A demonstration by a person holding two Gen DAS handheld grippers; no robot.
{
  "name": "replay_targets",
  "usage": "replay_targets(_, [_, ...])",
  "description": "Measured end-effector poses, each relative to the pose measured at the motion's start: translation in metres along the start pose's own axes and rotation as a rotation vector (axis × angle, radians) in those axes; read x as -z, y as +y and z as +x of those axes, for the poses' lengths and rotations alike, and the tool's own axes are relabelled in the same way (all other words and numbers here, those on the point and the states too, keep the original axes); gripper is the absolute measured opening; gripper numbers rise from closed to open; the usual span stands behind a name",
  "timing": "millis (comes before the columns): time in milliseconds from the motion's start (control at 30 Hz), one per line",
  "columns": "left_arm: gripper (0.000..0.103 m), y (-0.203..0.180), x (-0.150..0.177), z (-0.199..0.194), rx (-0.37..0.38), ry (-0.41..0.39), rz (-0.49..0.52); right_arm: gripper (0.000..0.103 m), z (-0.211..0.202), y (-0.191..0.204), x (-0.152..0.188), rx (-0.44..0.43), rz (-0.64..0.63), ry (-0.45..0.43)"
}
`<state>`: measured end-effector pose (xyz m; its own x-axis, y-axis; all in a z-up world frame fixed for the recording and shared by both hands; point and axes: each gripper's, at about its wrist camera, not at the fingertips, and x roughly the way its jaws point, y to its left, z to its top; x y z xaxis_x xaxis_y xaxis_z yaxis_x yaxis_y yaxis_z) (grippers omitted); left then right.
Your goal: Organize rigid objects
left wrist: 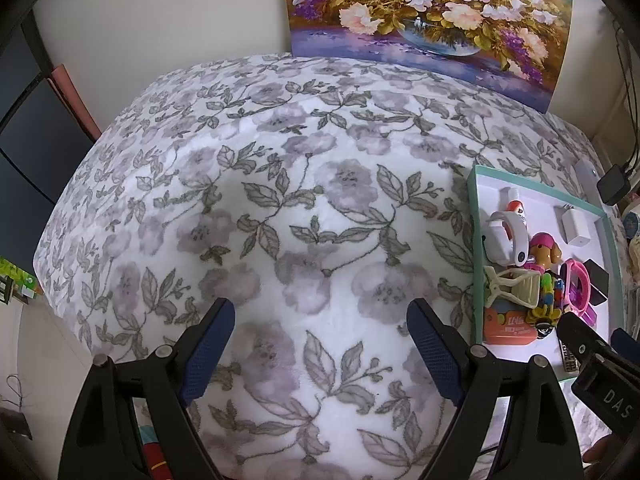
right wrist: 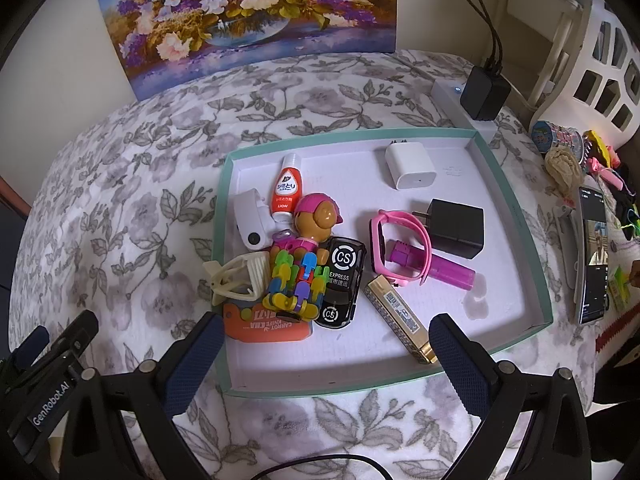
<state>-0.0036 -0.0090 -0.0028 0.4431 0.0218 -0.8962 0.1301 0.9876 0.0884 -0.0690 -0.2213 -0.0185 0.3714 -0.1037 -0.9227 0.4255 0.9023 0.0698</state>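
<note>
The left gripper [left wrist: 322, 344] hangs with jaws apart over bare floral blanket [left wrist: 280, 200]. The right gripper [right wrist: 326, 354] (also wide apart, empty) hovers at the near edge of the teal-rimmed tray [right wrist: 516, 216], where small objects [right wrist: 296, 264] crowd its left side.

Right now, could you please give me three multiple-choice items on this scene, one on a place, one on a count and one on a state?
1. Where does the white charger lie?
A. in the tray's far part
B. on the floral blanket
C. on the toy car

2. How many chargers lie in the tray?
A. one
B. two
C. four

3. How is the right gripper?
A. shut on the harmonica
B. shut on the watch
C. open, holding nothing

Answers: 1 A, it sits near the far rim. 2 B, the white one and a black charger. 3 C, its fingers stand apart, gripping nothing.
</note>
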Motion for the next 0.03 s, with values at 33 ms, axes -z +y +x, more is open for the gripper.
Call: replay_targets(33, [0.088,0.0001,0.0002,0.0001,0.001,0.003,-0.002,0.103,-0.0001,0.0,-0.0001,0.001,0.0,0.0])
